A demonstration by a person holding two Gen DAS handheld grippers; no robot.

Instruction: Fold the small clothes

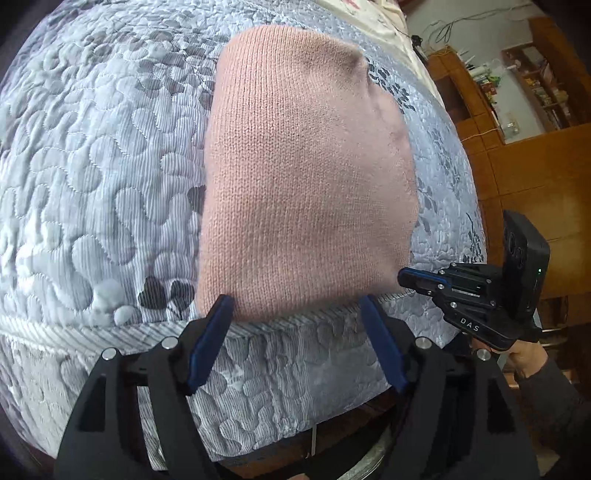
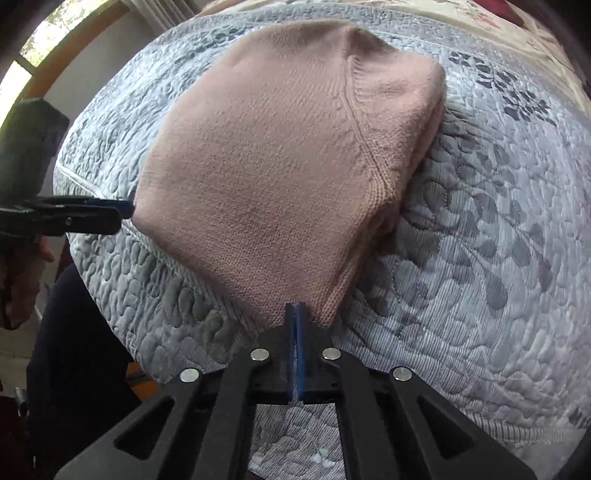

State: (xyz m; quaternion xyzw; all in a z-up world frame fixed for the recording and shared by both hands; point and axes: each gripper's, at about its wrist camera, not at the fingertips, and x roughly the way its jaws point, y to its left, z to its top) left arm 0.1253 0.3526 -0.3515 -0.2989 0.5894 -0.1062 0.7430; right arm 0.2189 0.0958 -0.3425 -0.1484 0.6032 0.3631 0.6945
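Knitwear [image 1: 306,173], pink and folded into a thick block, lies on a grey quilted bed [image 1: 92,155] near its edge. In the left wrist view it fills the middle, running from 12 o'clock down to the bed's piped edge at 6 o'clock. The left tool [image 1: 297,306] sits just below that near edge with its blue fingers [image 1: 210,343] spread wide, holding nothing; their tips reach the hem, but whether they touch it I cannot tell.

At 3 o'clock in that view the right tool [image 1: 406,277] comes in from the side, its tip at the lower right corner of the knitwear. A hand [image 1: 528,354] in a dark sleeve holds its handle, and wooden shelves [image 1: 535,92] stand behind at 2 o'clock.

From the right wrist view the knitwear [image 2: 280,166] spreads from 12 o'clock to the centre, with a raised seam [image 2: 362,136] running diagonally and stacked layers showing along its right side. The right tool [image 2: 295,310] is at 6 o'clock, its blue pads pressed together, with the lowest corner of the knitwear right at their tips; whether cloth is pinched between them is hidden. The left tool [image 2: 129,208] enters at 9 o'clock, its tip just beside the left edge of the knitwear. A window [image 2: 44,48] shows at 10 o'clock, and a pale floral cover [image 2: 480,18] lies beyond the bed at 1 o'clock.
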